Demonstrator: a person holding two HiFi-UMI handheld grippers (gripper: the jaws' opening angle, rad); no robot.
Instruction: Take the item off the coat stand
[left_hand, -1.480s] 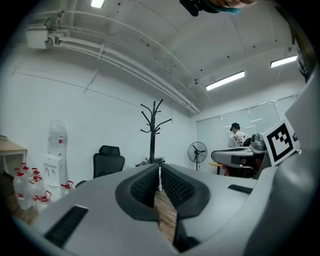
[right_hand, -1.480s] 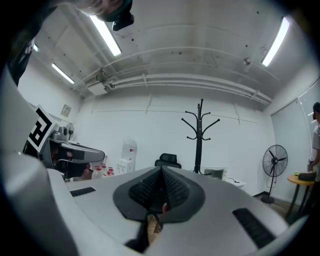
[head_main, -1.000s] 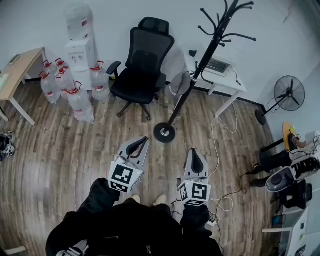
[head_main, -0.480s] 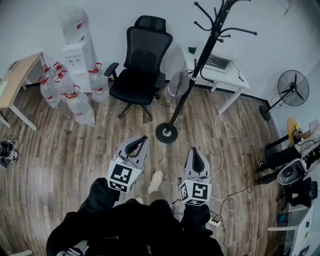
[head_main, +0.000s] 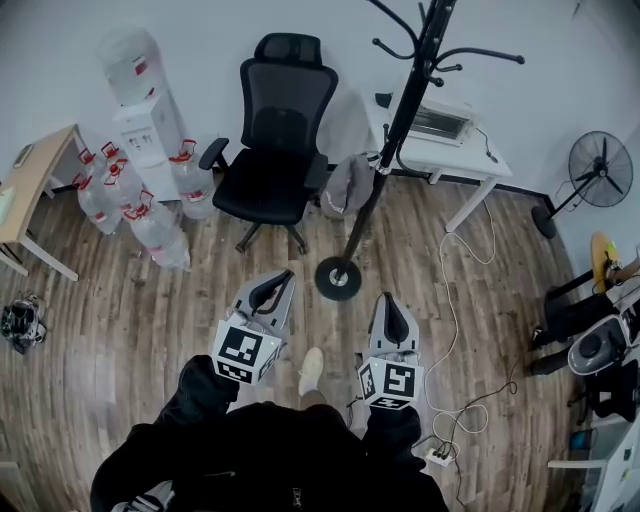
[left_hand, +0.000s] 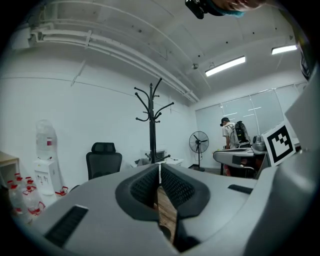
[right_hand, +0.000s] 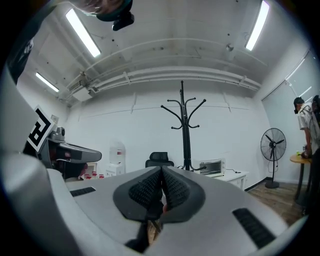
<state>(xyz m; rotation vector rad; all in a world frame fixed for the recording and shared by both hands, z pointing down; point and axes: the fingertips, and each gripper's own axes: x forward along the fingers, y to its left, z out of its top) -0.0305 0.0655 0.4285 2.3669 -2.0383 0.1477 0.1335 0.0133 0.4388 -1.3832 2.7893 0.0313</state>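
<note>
The black coat stand (head_main: 392, 135) rises from a round base (head_main: 338, 278) on the wood floor, just ahead of both grippers. A grey item (head_main: 349, 184) hangs low on its pole beside a short hook. My left gripper (head_main: 283, 279) is a little left of the base, its jaws shut with nothing between them. To the right of the base my right gripper (head_main: 390, 304) is shut and empty too. In the left gripper view the stand (left_hand: 151, 125) is ahead past the closed jaws, the grey item (left_hand: 144, 161) low at its side. The right gripper view shows the stand (right_hand: 184, 130) straight ahead.
A black office chair (head_main: 277, 140) stands left of the stand. A water dispenser (head_main: 145, 115) and several bottles (head_main: 150, 215) are further left. A white desk (head_main: 450, 150) with a small oven, a fan (head_main: 603, 170) and floor cables (head_main: 455, 310) lie right. A person (left_hand: 232, 135) stands far right.
The whole view has moved toward the coat stand: its base now sits closer to the two grippers, and a foot has stepped forward. Both grippers stay shut and empty.
</note>
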